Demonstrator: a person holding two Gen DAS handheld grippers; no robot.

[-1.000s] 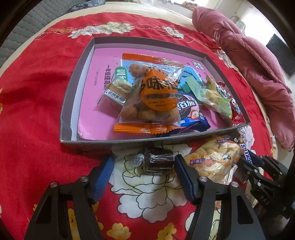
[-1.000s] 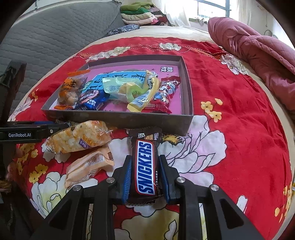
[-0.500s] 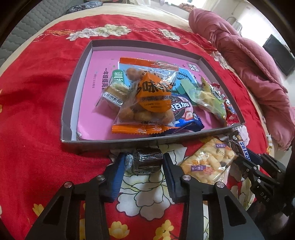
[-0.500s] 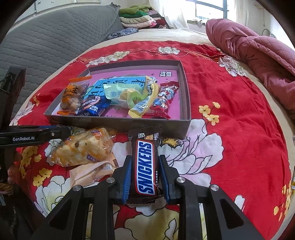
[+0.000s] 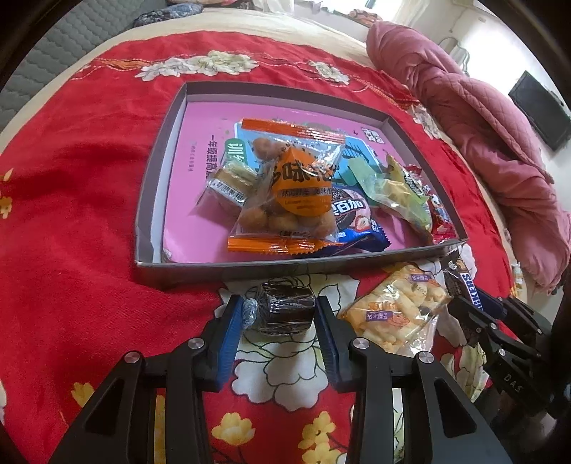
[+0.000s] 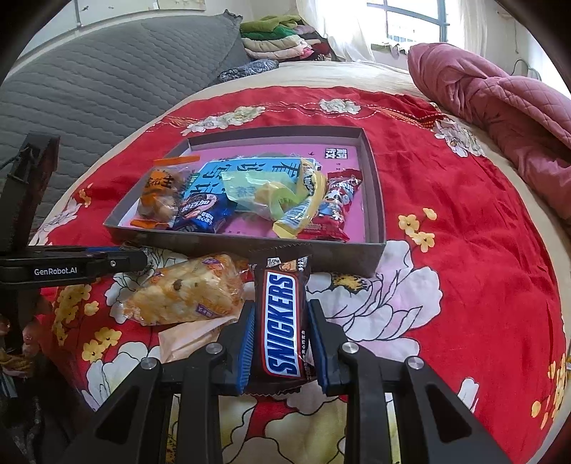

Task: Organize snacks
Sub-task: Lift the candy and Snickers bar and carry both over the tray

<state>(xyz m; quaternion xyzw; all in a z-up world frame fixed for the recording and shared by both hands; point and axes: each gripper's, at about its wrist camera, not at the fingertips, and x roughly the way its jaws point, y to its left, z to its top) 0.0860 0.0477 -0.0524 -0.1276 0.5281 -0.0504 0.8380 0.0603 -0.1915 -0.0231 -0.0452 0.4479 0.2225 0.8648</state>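
The left gripper [image 5: 280,317] has its blue pads closed against a dark cake [image 5: 283,313] in clear wrap, one pad on each end, pinching it just in front of the box [image 5: 146,200]. The right gripper [image 6: 282,342] is clamped narrow on a Snickers bar [image 6: 282,321], which lies lengthwise between the pads, its far end reaching the box's near wall.

Between the two grippers a clear bag of pale puffs [image 6: 185,296] rests on the cloth, and a peach packet [image 6: 185,339] lies half under it; the print on that one can't be read. In the box, an orange bag of nuts [image 5: 292,192] tops a heap with a blue cookie pack [image 5: 357,221], a green bag [image 5: 396,189] and a red packet [image 5: 440,217] near the right wall. A small wrapped cake [image 5: 228,183] sits to the left. Much of the blue pack is buried, and the pink floor on the left lies bare.

Everything sits on a red floral cloth [image 6: 464,250] spread over a bed. A crumpled pink quilt [image 6: 499,103] lies along its right side, a grey quilted headboard [image 6: 89,78] stands to the left, and folded clothes [image 6: 278,39] are stacked by a bright window [image 6: 414,18].
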